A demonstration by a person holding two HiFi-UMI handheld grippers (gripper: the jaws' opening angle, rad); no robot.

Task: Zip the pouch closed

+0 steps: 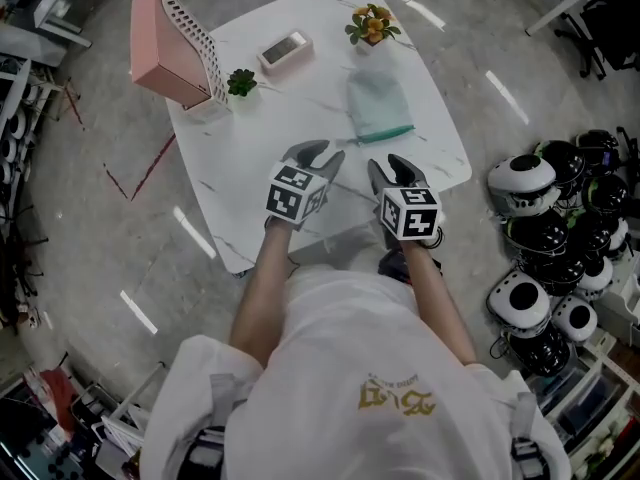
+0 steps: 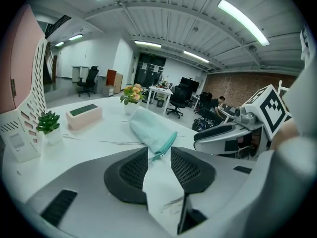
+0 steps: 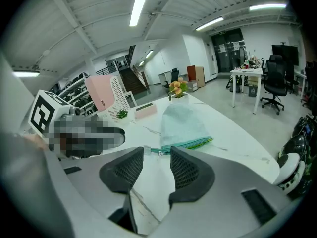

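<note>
1. In the head view, the near edge of the table [image 1: 300, 208] is hidden behind the person's white shirt [image 1: 340, 348], and both forearms are cut off by it.
2. How far the zip is drawn along the pouch [image 1: 378, 106] cannot be told; only a teal toothed strip on its near edge and a small pull [image 3: 159, 152] at the strip's left end are made out.
3. The round black-and-white objects [image 1: 540, 238] heaped on the floor to the right are too small to be identified.
4. The pouch [image 3: 184, 125] is of soft, pale green cloth, oblong and lying flat (slightly puffed in the middle) on the white, grey-veined table top, beyond both sets of jaws and touched by neither.
5. The left gripper [image 2: 159, 155] is held with its 2 black ribbed pads a narrow gap apart; nothing is gripped, and bare table top and the pouch [image 2: 151, 131] beyond are seen through the gap.
6. The right gripper [image 3: 156, 157] is likewise a little open and empty, just beside the left gripper [image 1: 318, 158].
7. At the far side, a pink perforated rack [image 1: 165, 48], a small green plant [image 1: 241, 82], a pink box [image 1: 284, 51] and a pot of flowers [image 1: 372, 23] are seen.
</note>
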